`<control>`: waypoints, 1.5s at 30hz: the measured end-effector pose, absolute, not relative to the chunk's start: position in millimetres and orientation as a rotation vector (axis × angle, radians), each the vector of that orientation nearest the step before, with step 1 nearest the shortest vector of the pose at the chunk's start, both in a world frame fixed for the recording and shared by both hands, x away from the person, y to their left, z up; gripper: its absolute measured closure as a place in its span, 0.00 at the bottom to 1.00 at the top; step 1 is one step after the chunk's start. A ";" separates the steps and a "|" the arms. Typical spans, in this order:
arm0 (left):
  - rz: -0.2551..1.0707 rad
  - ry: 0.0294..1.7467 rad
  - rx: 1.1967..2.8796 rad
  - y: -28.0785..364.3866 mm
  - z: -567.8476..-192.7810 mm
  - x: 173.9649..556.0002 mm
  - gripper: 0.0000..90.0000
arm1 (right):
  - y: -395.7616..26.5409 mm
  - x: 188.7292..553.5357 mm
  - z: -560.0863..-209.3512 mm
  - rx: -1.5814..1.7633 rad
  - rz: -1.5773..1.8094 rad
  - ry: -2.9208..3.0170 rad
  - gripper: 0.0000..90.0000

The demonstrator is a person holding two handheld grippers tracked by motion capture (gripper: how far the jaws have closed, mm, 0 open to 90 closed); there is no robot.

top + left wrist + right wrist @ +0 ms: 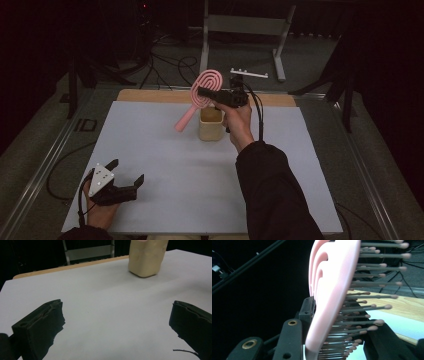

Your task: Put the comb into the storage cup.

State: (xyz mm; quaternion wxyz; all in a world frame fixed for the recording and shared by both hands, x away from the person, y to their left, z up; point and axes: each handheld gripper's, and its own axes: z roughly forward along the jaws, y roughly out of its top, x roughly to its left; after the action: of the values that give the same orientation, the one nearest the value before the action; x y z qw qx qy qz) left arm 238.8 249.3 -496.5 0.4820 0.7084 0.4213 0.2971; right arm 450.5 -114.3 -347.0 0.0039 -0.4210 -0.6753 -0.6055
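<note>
A pink plastic hairbrush (202, 92) with an oval spiral-cut head and grey bristles is clamped in the right gripper (207, 93) above a beige container (211, 125). The white counter (165, 165) stands in a dark room. Its handle slants down-left. The left gripper (127, 172) rests gaping, holding nothing.

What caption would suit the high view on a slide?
Right gripper lifts a pink hairbrush above a beige cup; left gripper rests open.

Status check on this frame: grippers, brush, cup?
Right gripper shut on pink hairbrush, held up beside beige cup. Left gripper open, idle near table's near edge. Nothing in the way.
</note>
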 end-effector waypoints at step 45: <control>0.724 1.025 1.719 249.1 -496.4 238.6 0.00 | -129.8 464.9 -336.9 -1.445 -1.912 -2.098 0.70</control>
State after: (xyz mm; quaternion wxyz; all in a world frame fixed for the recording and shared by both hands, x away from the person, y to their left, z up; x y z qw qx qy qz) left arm 238.6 249.1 -496.4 0.4852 0.7063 0.4210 0.2975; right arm 464.9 -129.8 -336.9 -0.0217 -0.4534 -0.6586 -0.6002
